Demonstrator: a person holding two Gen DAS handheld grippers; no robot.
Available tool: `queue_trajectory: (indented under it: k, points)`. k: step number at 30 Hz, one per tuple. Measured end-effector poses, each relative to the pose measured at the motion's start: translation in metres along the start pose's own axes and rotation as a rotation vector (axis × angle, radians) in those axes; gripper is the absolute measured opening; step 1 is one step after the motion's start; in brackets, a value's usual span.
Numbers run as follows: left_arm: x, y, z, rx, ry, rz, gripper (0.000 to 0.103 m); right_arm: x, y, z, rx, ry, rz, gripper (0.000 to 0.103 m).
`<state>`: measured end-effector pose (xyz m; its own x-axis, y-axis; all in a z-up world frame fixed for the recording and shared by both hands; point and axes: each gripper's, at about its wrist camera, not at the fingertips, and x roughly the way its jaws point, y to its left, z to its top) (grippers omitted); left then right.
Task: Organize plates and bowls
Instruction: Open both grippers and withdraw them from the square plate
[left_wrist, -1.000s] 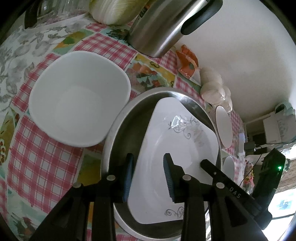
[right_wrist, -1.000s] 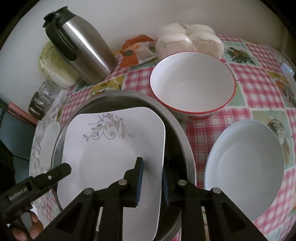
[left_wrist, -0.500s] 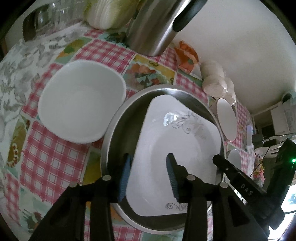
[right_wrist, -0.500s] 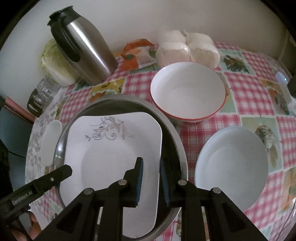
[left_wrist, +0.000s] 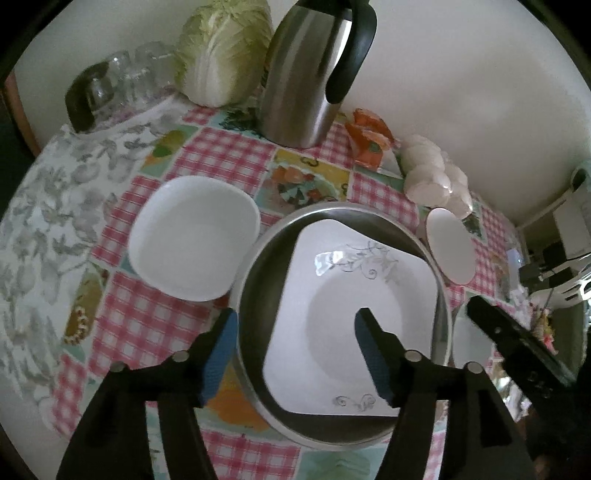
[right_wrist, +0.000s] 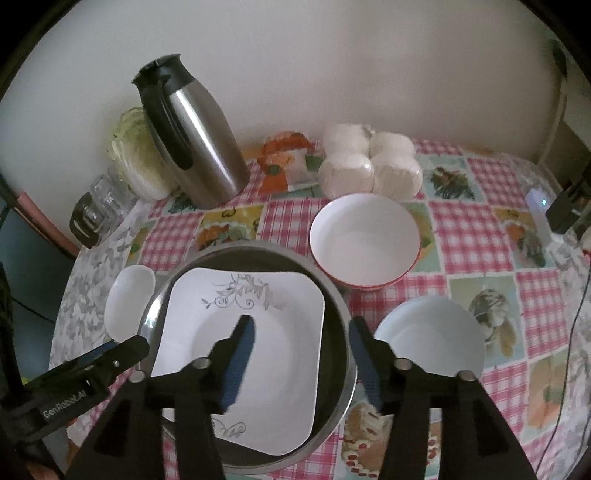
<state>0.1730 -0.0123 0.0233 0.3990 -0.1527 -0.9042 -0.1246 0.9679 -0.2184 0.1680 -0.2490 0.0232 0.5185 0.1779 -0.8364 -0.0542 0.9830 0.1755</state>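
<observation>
On the checked tablecloth, a white squarish bowl sits at the left, just beside a round steel basin. A square white plate with a grey floral print lies inside the basin. The left gripper hovers above the basin's left rim, its jaws just opened, pressing on nothing. The right gripper straddles the right rim, jaws likewise just opened and empty. Further right stand a red-rimmed bowl and a plain white bowl.
</observation>
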Motion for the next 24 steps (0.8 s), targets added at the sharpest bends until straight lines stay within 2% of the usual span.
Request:
queue_trajectory:
  k: [5, 8, 15, 20, 24]
  points:
    - [0.002, 0.0, -0.002, 0.004, 0.0, 0.051, 0.071, -0.004, 0.004, 0.0, -0.02, -0.02, -0.012, 0.071]
    - [0.002, 0.002, -0.003, -0.006, -0.002, 0.076, 0.081, -0.002, 0.005, -0.002, -0.034, -0.017, -0.022, 0.076]
    - [-0.001, 0.01, -0.004, -0.028, -0.027, 0.111, 0.082, 0.006, 0.008, -0.005, -0.053, -0.008, -0.033, 0.089]
    - [-0.001, 0.014, -0.003, -0.049, -0.03, 0.12, 0.087, 0.009, 0.012, -0.006, -0.069, -0.016, -0.044, 0.103]
    - [-0.002, 0.017, -0.002, -0.065, -0.044, 0.125, 0.089, 0.013, 0.014, -0.007, -0.074, -0.008, -0.043, 0.103]
